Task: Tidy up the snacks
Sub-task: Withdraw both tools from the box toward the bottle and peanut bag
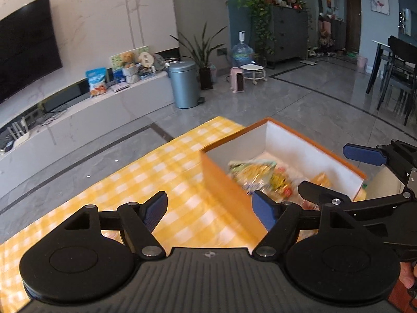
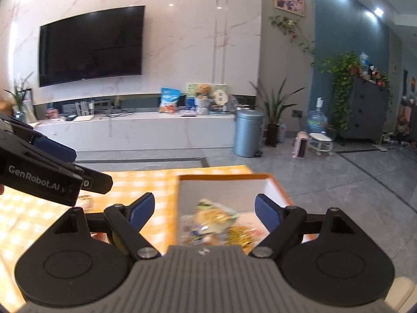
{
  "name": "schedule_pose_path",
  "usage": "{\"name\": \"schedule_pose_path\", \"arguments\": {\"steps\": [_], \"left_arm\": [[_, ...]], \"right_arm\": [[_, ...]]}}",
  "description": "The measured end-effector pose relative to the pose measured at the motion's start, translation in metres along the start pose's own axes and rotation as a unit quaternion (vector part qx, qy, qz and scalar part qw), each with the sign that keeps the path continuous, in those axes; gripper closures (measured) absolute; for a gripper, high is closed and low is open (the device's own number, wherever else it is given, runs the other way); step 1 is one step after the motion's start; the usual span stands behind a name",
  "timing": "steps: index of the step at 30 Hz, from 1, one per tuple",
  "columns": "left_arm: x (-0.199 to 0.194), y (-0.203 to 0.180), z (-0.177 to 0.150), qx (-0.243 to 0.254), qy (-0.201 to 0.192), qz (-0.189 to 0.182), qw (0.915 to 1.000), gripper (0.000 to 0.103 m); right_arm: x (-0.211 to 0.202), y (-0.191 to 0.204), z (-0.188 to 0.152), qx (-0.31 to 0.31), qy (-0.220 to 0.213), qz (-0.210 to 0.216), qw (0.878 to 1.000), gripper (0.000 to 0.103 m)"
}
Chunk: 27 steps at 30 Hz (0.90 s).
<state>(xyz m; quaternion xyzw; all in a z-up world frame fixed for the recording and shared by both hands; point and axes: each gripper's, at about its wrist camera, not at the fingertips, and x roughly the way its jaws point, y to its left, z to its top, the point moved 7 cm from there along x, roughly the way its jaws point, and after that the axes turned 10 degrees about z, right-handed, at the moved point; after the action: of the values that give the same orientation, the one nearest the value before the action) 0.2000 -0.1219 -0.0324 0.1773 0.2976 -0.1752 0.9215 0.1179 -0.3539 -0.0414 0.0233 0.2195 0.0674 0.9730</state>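
In the left wrist view, the left gripper (image 1: 209, 210) fills the bottom of the frame, its blue-padded fingers spread wide with nothing between them. Behind them lies a table under a yellow checked cloth (image 1: 125, 187), running from lower left toward the centre. On the cloth, right of centre, stands an open orange box (image 1: 221, 180) with white inner walls. Inside it lie blurred snack packets (image 1: 260, 174) in yellow and green wrappers, heaped on the box floor. The right gripper (image 1: 336, 174) reaches in from the right edge over the box, its fingers apart and holding nothing. In the upper left hangs a dark television (image 1: 26, 49); below it runs a long white cabinet (image 1: 86, 122), and a grey bin (image 1: 183, 83) stands on the floor near the centre top.

In the right wrist view, the right gripper (image 2: 204, 212) sits at the bottom of the frame, its blue fingers spread open and empty. Just beyond them, in the lower centre, is the box (image 2: 221, 177), with the snack packets (image 2: 216, 219) lying in it between the fingers' line of sight. The checked cloth (image 2: 146, 180) stretches to the left. The left gripper (image 2: 65, 161) enters from the left edge, above the cloth; from here I cannot tell how its fingers stand. The television (image 2: 91, 44) hangs in the upper left, the bin (image 2: 247, 133) stands right of centre, and the cabinet (image 2: 156, 130) runs between them.
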Motion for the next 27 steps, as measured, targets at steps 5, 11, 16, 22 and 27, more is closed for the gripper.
{"name": "schedule_pose_path", "arguments": {"steps": [5, 11, 16, 22, 27], "left_arm": [[-0.016, 0.029, -0.031, -0.02, 0.006, 0.028, 0.9994, 0.016], [-0.029, 0.062, -0.078, -0.037, 0.025, 0.053, 0.9976, 0.016], [-0.032, 0.091, -0.102, -0.066, 0.034, 0.069, 0.9949, 0.016], [-0.024, 0.12, -0.133, -0.097, 0.057, 0.08, 0.9904, 0.016], [-0.006, 0.135, -0.15, -0.106, 0.084, 0.078, 0.9877, 0.018]], "right_arm": [[-0.009, 0.042, -0.014, 0.0, 0.012, 0.03, 0.999, 0.021], [-0.011, 0.096, -0.039, -0.005, 0.036, 0.058, 0.998, 0.021], [-0.004, 0.128, -0.056, -0.011, 0.054, 0.071, 0.996, 0.02], [0.024, 0.147, -0.075, -0.004, 0.082, 0.084, 0.993, 0.02], [0.053, 0.153, -0.084, 0.006, 0.097, 0.1, 0.99, 0.021]]}}
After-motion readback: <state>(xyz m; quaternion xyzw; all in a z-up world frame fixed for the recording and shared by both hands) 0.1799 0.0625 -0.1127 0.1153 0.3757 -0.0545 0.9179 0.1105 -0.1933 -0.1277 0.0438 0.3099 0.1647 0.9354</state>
